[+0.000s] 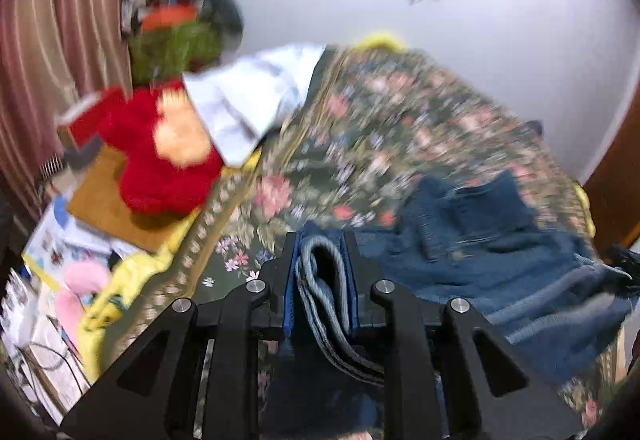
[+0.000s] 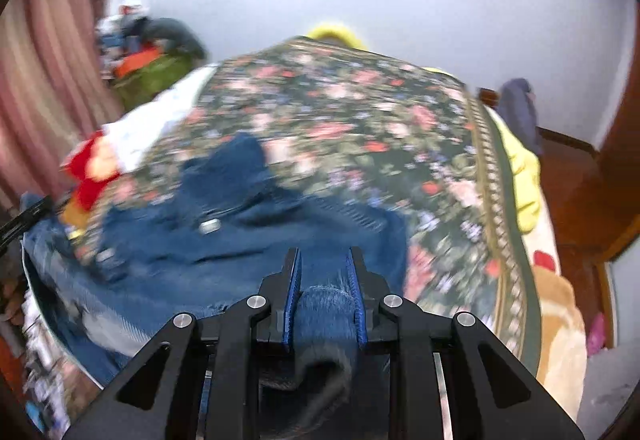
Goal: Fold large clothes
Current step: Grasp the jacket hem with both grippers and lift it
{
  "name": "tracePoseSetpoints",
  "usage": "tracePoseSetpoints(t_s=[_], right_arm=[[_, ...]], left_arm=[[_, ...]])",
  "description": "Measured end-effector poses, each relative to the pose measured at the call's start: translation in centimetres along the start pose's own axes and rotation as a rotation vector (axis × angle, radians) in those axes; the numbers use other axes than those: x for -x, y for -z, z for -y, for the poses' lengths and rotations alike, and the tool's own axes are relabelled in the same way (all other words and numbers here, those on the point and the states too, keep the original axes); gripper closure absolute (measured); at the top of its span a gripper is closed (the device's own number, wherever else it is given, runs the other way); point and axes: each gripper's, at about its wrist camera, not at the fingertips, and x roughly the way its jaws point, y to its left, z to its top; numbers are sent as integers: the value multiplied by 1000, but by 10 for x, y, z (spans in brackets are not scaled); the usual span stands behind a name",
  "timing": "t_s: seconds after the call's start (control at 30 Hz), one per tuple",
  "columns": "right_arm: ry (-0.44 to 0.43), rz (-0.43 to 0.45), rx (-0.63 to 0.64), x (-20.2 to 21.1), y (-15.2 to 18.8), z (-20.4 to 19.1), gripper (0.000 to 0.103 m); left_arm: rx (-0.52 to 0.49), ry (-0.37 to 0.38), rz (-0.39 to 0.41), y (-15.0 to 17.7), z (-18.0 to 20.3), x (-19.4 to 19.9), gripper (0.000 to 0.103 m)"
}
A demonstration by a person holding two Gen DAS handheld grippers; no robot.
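Left wrist view shows the blue jeans (image 1: 492, 252) spread over the floral bedspread (image 1: 380, 127), their bulk lying to the right of the left gripper (image 1: 322, 244) and running across the picture toward the right edge; blur hides which end is the waist; a folded denim hem sits between the blue pads (image 1: 289, 280), and the jaws stand nearly together, pinching it.

Right wrist view shows the same jeans (image 2: 248, 224) stretched from lower left toward the right gripper (image 2: 324, 260), with one part reaching up the bedspread (image 2: 360, 107) away from the camera; the right gripper's jaws are narrow and clamp a bunched roll of denim between the pads (image 2: 291, 300); a red plush toy (image 2: 90, 175) lies just beside the jeans at the left; a white cloth (image 1: 248, 99) lies on the bed's left part.
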Motion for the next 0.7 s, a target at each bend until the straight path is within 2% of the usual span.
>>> tracePoseSetpoints(t_s=[0.1,0.17,0.27,0.37,0.47,0.5,0.57,0.6,0.63,0.7], right_arm=[[15,-55,-48,-44,-10,12,83],[30,-84,-41,-67,-12,14,83],[75,-103,2,-90,-7,12,83],[40,-117,-1,-92,-4,20,82],[-28,-130,-25,-83,-6,35,82],[-21,-130,-30,-78,-7,40,82],[119,-117,-38,-63,-10,54,82],[157,-112,-43,-58,-11,61,82],[168,-111,-49,-51,-10,69,82],[133,-118,-69,-34,-6,87,82]], left_arm=[[-15,-52,-102,6,-1,-51,82],[-59,-94,-122,13,4,-72,79],[-82,-122,-137,17,7,-88,71],[-35,-109,-175,14,-3,-99,63],[-14,-88,-200,13,-10,-97,59],[-30,-88,-204,12,-10,-94,55],[-80,-107,-221,12,-7,-85,47],[-104,-112,-230,11,-4,-77,47],[-117,-108,-231,10,-2,-69,47],[-158,-97,-209,6,4,-46,45]])
